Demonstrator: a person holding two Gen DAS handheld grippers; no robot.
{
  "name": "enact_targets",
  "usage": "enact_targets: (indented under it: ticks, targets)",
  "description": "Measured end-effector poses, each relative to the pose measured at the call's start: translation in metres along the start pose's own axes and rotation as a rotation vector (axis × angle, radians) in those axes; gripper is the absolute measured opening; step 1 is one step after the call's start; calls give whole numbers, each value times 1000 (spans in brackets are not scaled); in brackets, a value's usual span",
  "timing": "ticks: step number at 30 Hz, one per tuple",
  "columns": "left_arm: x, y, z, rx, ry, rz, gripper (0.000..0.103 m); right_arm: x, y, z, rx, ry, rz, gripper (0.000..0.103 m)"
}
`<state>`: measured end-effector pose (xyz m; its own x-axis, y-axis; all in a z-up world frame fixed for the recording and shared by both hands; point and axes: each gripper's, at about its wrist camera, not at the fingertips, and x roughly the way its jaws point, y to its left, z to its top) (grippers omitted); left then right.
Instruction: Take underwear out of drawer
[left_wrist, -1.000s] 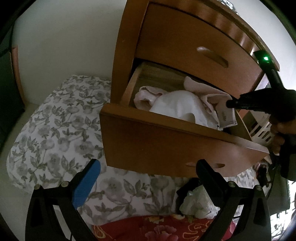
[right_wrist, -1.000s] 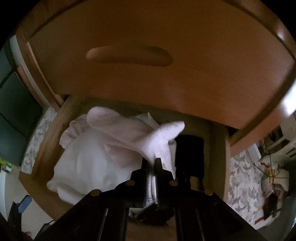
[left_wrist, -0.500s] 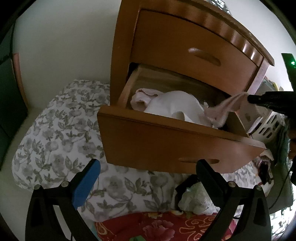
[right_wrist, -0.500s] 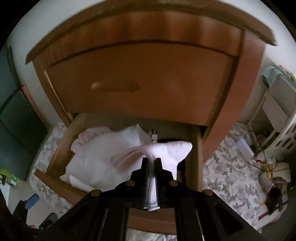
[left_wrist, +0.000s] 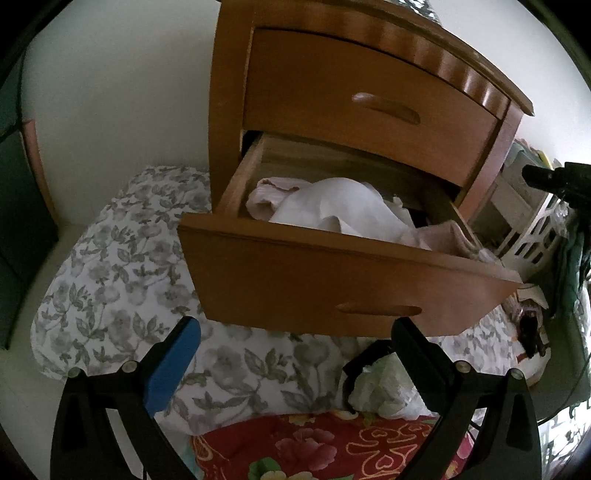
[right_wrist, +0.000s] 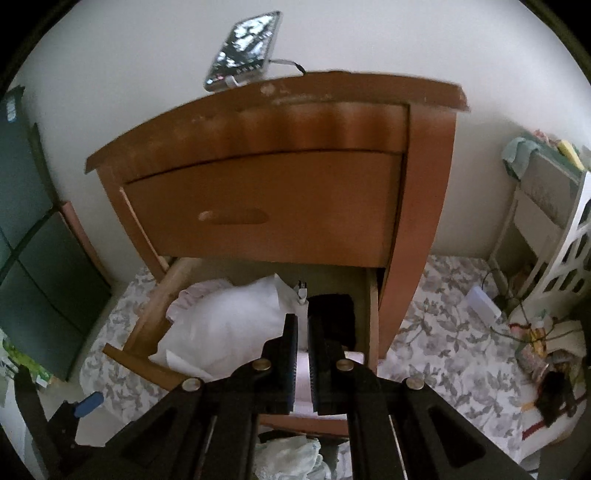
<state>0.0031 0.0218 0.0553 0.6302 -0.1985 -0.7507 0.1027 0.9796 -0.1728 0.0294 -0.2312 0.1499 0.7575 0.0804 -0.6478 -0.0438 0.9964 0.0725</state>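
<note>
The lower drawer (left_wrist: 332, 280) of a wooden nightstand (right_wrist: 280, 199) stands pulled out. A white cloth (left_wrist: 343, 206) fills most of it, and a black item (right_wrist: 332, 314) sits at its right. The pale pink underwear (left_wrist: 447, 238) lies draped over the drawer's front right corner. My right gripper (right_wrist: 302, 321) hovers above and in front of that corner with its fingers nearly touching and nothing hanging from them; the pink cloth shows below through the narrow gap. In the left wrist view its tip (left_wrist: 543, 177) is well clear of the cloth. My left gripper (left_wrist: 295, 325) is open, low before the drawer front.
A phone (right_wrist: 243, 51) on a cable lies on the nightstand top. A white basket (left_wrist: 532, 236) and clutter stand to the right. Below are a floral sheet (left_wrist: 110, 280), a crumpled bag (left_wrist: 380, 387) and a red floral cloth (left_wrist: 332, 450). A dark green panel (right_wrist: 33, 280) stands at the left.
My right gripper pulled up and back from the drawer with the pink underwear. The cloth has come out of its fingers and now lies on the drawer's front right corner.
</note>
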Motion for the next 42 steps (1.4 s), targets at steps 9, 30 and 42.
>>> enact_targets:
  ticks: [9,30,42]
  targets:
    - [-4,-9,-2,24,-2,1,103,33,0,-9,-4,124,8,7]
    - [5,4,-3,-5,24,5,103,153,24,-26,-103,489,-145,45]
    - [7,12,-3,-25,32,2,103,158,4,-33,-130,514,-252,30]
